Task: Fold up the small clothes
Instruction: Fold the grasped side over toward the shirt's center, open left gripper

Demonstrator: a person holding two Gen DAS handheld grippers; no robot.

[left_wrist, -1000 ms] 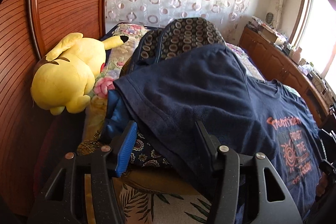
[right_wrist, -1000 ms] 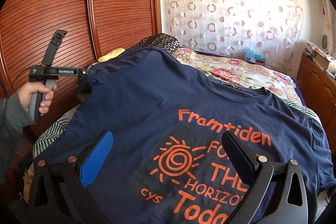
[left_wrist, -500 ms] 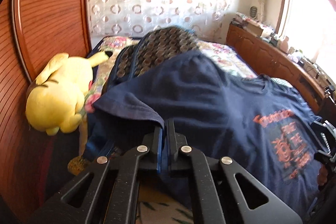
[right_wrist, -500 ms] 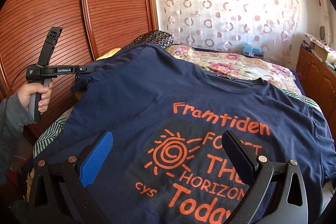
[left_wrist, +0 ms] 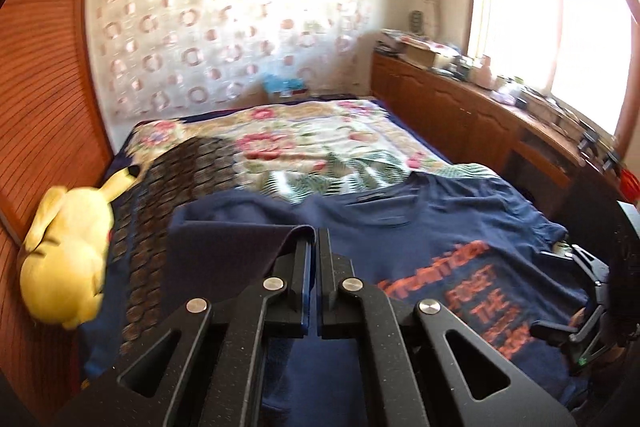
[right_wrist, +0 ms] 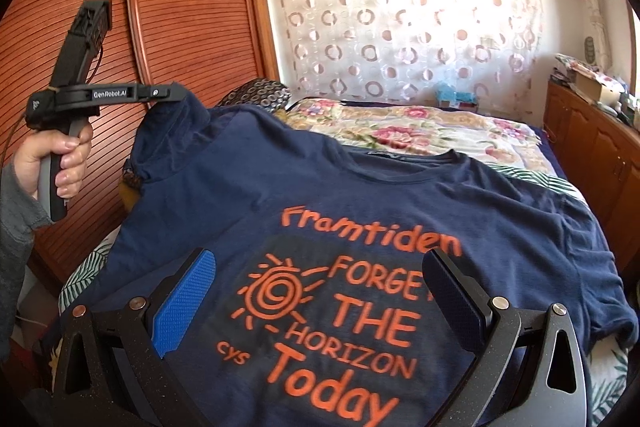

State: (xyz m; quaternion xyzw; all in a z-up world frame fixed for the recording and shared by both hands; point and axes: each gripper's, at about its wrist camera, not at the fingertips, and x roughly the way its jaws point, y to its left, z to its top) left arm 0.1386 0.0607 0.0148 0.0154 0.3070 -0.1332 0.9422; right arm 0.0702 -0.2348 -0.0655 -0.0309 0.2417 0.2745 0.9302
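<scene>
A navy T-shirt (right_wrist: 304,179) with orange print lies face up on the bed; it also shows in the left wrist view (left_wrist: 420,227). My left gripper (left_wrist: 313,247) is shut on the shirt's left sleeve (left_wrist: 224,247) and holds it lifted above the bed. In the right wrist view the left gripper (right_wrist: 176,93) shows at the upper left with the sleeve (right_wrist: 172,123) hanging from it. My right gripper (right_wrist: 320,287) is open and empty, low over the printed chest.
A floral bedspread (left_wrist: 304,151) covers the bed. A yellow plush toy (left_wrist: 64,267) and a dark patterned pillow (left_wrist: 168,195) lie by the wooden wardrobe (right_wrist: 180,7) on the left. A wooden sideboard (left_wrist: 480,115) with clutter runs along the right under the window.
My left gripper closed on the sleeve, then lifted it up and swung toward the shirt's middle. The right gripper stayed open over the print.
</scene>
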